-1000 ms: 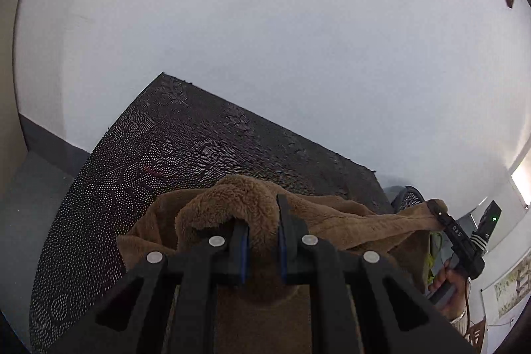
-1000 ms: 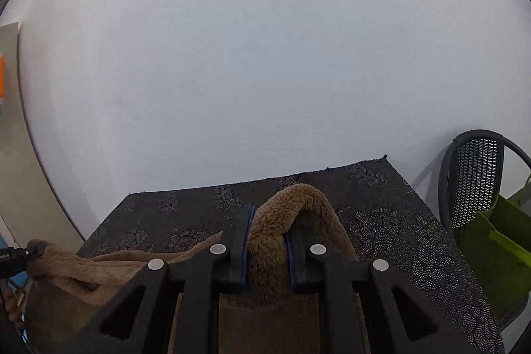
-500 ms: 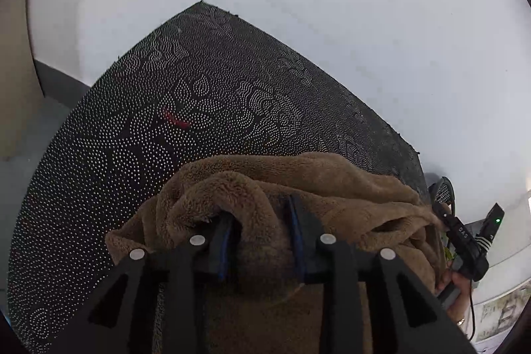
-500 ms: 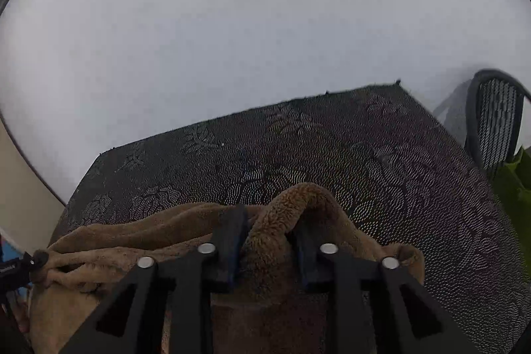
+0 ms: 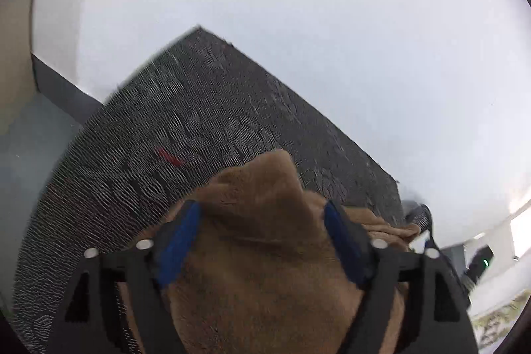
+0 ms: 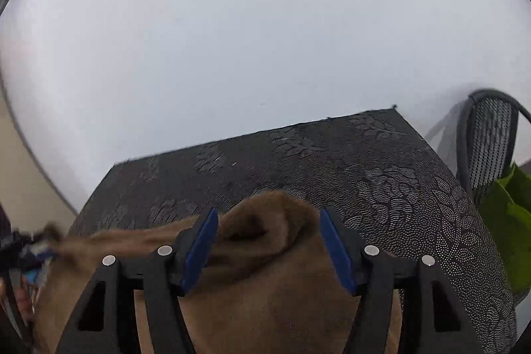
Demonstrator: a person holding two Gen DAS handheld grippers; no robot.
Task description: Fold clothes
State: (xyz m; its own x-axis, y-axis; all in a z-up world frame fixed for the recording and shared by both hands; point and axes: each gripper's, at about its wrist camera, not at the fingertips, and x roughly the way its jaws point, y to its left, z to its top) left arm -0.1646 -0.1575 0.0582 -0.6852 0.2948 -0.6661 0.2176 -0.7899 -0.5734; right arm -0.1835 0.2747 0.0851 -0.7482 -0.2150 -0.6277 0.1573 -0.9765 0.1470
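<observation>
Blue-padded jaws of the left tool (image 5: 262, 241) and the right tool (image 6: 268, 247) have just been opening; both now stand wide, the brown fleece garment (image 5: 265, 271) loose between them, released onto the dark patterned bench (image 6: 381, 161). This fold looks laid down.

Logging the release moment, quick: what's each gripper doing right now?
Left gripper: open, jaws just opened, brown fleece garment loose between them.
Right gripper: open, just opened, same garment.

Both pairs of jaws, a second ago clamped on the brown fleece garment (image 5: 262, 221), have just been opening; left gripper (image 5: 262, 223) and right gripper (image 6: 267, 229) now straddle it loosely, lower toward the bench (image 6: 381, 175).
</observation>
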